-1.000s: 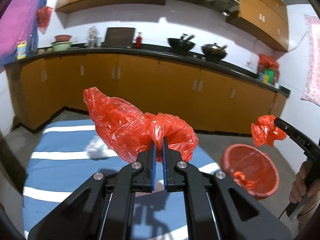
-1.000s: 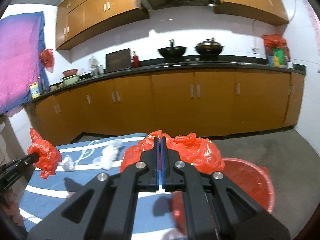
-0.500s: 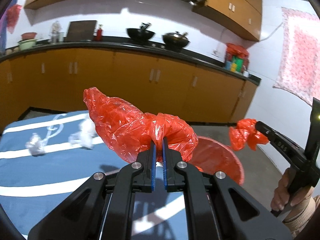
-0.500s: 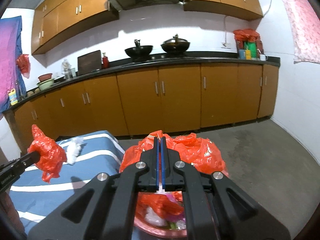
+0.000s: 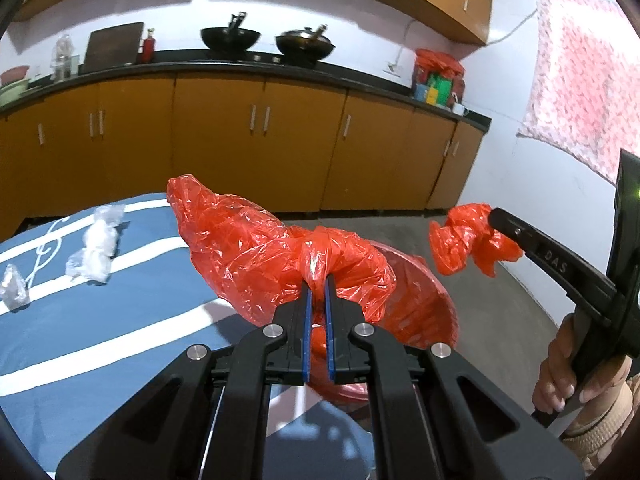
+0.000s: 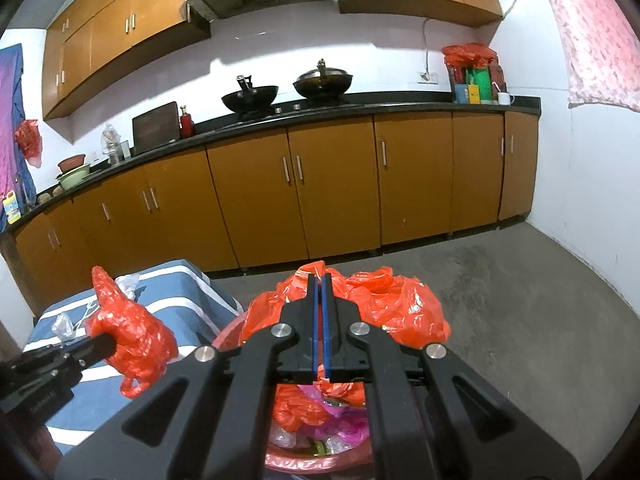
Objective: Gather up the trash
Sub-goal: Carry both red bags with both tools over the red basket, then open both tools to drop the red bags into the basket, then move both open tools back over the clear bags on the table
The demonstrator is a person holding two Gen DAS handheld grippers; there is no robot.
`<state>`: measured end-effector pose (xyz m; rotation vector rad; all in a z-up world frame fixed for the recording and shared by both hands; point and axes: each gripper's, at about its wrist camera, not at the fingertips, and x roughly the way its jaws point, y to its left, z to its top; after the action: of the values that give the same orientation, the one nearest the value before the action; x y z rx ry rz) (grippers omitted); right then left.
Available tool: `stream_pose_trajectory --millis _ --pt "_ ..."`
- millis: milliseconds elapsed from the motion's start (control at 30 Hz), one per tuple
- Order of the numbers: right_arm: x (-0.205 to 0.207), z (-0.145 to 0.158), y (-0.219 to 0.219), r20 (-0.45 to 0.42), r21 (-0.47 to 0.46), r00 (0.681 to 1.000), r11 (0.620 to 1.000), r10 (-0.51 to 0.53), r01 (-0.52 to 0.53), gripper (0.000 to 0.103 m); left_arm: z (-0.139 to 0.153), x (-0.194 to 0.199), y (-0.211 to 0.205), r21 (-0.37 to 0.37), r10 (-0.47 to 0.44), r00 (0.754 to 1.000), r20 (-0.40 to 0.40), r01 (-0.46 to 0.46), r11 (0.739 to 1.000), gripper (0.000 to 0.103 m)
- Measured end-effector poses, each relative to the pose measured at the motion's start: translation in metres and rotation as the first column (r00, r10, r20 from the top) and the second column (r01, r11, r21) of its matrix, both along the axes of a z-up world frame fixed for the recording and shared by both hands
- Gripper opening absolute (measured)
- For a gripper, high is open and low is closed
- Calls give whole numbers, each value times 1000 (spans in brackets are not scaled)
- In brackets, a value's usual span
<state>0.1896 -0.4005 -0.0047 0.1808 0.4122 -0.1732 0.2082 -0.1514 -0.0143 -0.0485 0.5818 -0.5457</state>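
Each claw, left [image 5: 318, 280] and right [image 6: 320, 280], pinches one red bag; three clear wrappers [image 5: 90, 264] on the table.

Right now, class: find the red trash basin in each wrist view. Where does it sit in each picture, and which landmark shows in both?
Left wrist view: the red trash basin sits right of centre, mostly hidden behind the red plastic bag pinched in the left gripper.
Right wrist view: the basin is at bottom centre, under the right gripper, with trash inside.
Shared landmark: the two black woks on the counter.
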Motion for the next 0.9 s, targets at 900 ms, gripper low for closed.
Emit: stream_pose_trajectory --millis 900 --pt "16 -13 -18 -3 37 1000 999 6 -6 32 -30 29 10 68 89 995 -36 -86 994 35"
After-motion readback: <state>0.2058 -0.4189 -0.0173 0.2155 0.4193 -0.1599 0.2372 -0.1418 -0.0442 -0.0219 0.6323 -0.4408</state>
